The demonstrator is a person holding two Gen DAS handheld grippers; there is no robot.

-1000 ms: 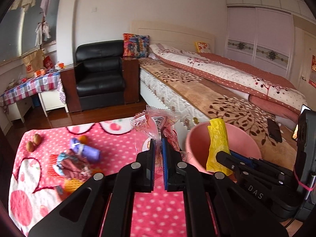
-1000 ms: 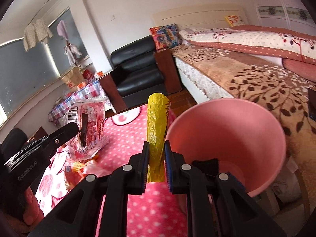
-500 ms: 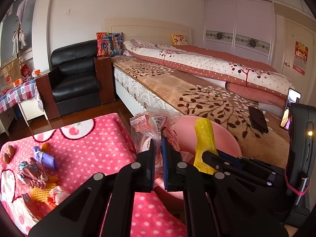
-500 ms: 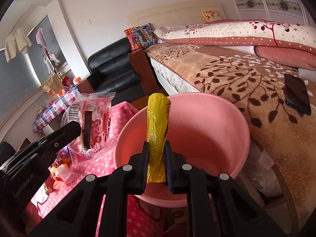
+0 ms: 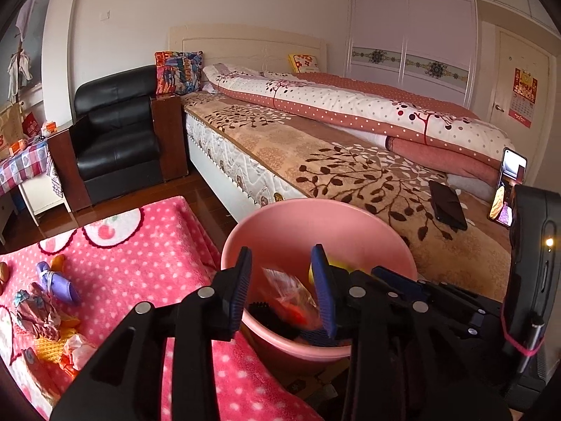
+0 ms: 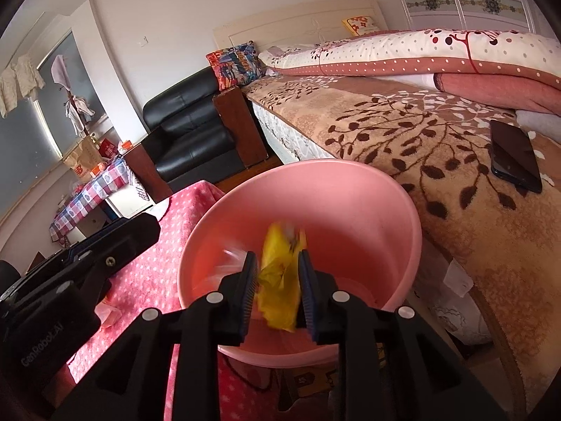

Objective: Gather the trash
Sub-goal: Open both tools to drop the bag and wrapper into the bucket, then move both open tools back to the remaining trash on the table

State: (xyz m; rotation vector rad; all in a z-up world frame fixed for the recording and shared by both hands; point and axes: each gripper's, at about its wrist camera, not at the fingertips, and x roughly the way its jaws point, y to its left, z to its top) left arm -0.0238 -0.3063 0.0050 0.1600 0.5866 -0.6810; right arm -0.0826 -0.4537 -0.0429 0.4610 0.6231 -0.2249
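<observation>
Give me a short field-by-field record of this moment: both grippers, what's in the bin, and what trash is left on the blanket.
left gripper: open over the pink bin, jaws just opened
clear snack wrapper: blurred, loose between the left jaws, inside the bin
right gripper: jaws just opening, over the bin
yellow wrapper: blurred between the right jaws, grip unclear
left on pink blanket: purple wrapper, crumpled papers

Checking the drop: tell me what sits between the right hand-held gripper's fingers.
Right wrist view: a yellow wrapper, blurred, between the opening fingers of the right hand-held gripper, over the pink bucket.
</observation>
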